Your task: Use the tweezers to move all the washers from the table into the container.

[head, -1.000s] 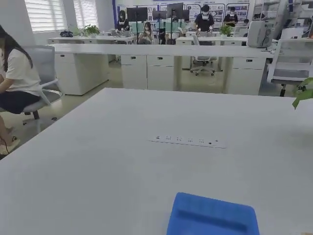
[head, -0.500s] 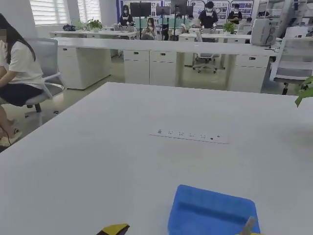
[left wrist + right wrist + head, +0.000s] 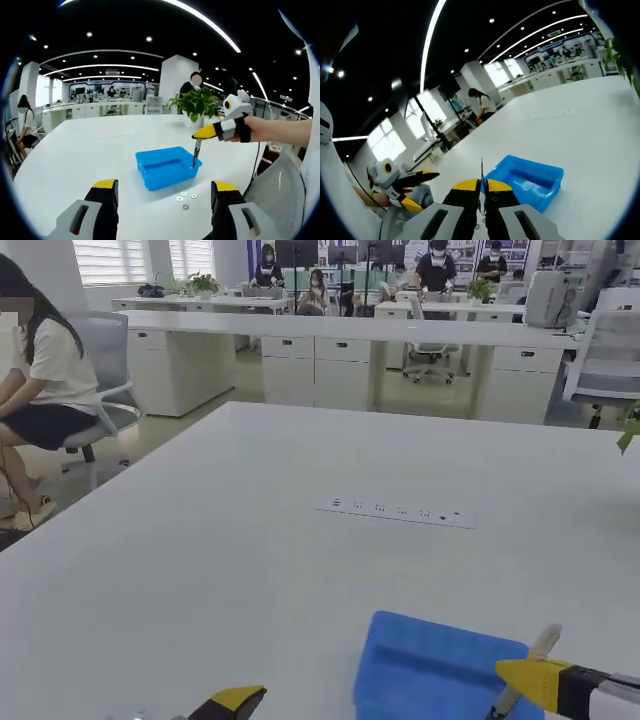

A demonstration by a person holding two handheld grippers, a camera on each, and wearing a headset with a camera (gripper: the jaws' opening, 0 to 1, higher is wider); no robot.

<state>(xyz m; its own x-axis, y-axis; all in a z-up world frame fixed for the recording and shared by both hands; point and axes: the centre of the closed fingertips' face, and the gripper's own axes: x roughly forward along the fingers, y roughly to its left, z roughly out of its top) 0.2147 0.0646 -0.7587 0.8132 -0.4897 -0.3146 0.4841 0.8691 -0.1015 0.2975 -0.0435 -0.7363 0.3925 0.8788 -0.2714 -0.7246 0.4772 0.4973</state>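
The right claw pokes in at the lower right of the head view. Its yellow-tipped jaws are pinched on the thin tweezers, right beside the container, a blue rectangular plastic tray on the smooth white tabletop. One yellow tip of the left claw shows at the bottom edge. A flush socket strip sits farther back.

In the left gripper view the left claw's jaws stand wide apart with nothing between them. Three small metal ring washers lie flat on the tabletop just beside the container's near corner. The tweezers point down, tips at the container's rim.

In the right gripper view the jaws press together on the tweezers, with the open-topped container just beyond them.
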